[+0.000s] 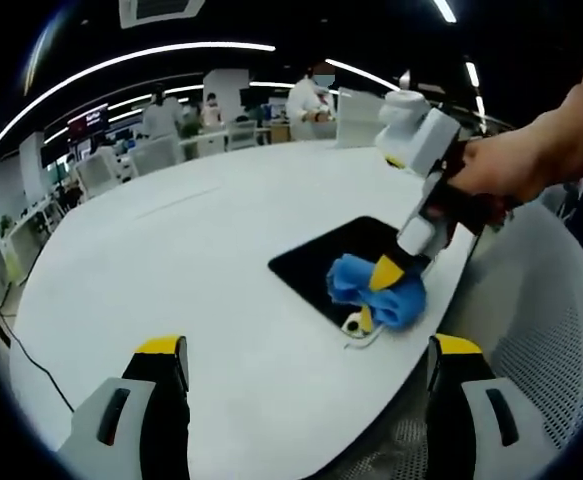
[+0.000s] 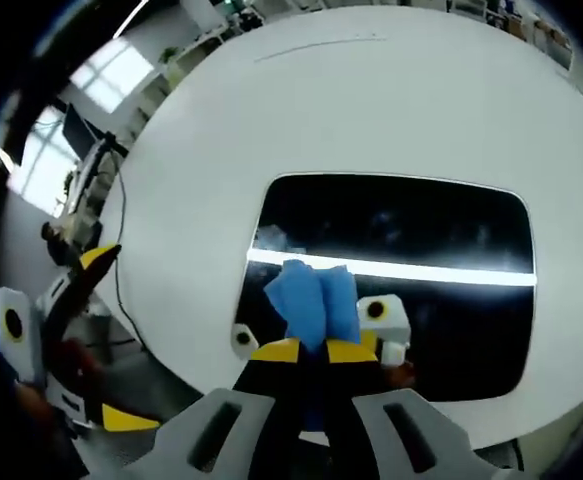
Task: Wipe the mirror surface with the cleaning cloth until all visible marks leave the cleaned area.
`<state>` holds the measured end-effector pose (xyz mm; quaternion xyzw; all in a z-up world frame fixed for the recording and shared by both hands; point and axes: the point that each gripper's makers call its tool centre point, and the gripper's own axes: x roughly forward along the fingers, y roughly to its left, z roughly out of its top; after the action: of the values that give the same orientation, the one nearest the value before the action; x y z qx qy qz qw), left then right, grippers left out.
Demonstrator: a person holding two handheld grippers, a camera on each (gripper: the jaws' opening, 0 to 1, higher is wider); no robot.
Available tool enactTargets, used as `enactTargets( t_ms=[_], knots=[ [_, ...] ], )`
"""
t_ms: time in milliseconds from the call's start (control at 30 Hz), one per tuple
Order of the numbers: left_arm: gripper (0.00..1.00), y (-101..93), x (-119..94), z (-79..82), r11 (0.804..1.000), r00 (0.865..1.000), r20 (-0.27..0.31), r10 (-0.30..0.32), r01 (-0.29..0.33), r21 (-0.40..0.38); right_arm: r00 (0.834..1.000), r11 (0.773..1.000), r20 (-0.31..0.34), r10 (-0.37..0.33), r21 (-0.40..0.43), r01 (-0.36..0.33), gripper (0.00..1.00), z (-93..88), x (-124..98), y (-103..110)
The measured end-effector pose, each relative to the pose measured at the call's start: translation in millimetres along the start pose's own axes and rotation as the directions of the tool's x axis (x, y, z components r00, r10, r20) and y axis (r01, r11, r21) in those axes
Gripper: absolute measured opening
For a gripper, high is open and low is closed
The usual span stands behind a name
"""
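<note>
My right gripper point(image 2: 311, 352) clamps the soft cleaning cloth point(image 2: 311, 300) mid-fold on the fragile mirror point(image 2: 441, 240), six o'clock edge; left gripper point(image 1: 306, 365) gapes empty.

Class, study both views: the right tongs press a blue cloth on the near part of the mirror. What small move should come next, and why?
Probably slide the right tongs, shut on the blue cloth, forward across the mirror. The cloth sits near the mirror's near edge, and faint smudges show on the dark glass beyond it. The left tongs hang open over the table.

You are working at a white, rounded tabletop point(image 1: 171, 260); the dark mirror point(image 2: 411, 235) is lying flat near its edge.
</note>
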<state>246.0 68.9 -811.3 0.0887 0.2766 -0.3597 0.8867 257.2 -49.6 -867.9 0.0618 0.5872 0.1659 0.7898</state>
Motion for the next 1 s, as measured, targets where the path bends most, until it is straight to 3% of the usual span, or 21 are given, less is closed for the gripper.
enactTargets(
  t_ms=[467, 1000],
  knots=[
    [1.0, -3.3, -0.2, 4.7, 1.0, 1.0, 0.025, -0.019, 0.019, 0.003, 0.999, 0.998, 0.02, -0.036, -0.058, 0.037, 0.01, -8.2, -1.5, 4.2],
    [1.0, -1.8, 0.4, 2.9, 1.0, 1.0, 0.017, -0.01, 0.01, -0.025, 0.999, 0.998, 0.04, 0.014, -0.065, -0.011, 0.01, -7.6, -0.1, 2.5]
  ],
)
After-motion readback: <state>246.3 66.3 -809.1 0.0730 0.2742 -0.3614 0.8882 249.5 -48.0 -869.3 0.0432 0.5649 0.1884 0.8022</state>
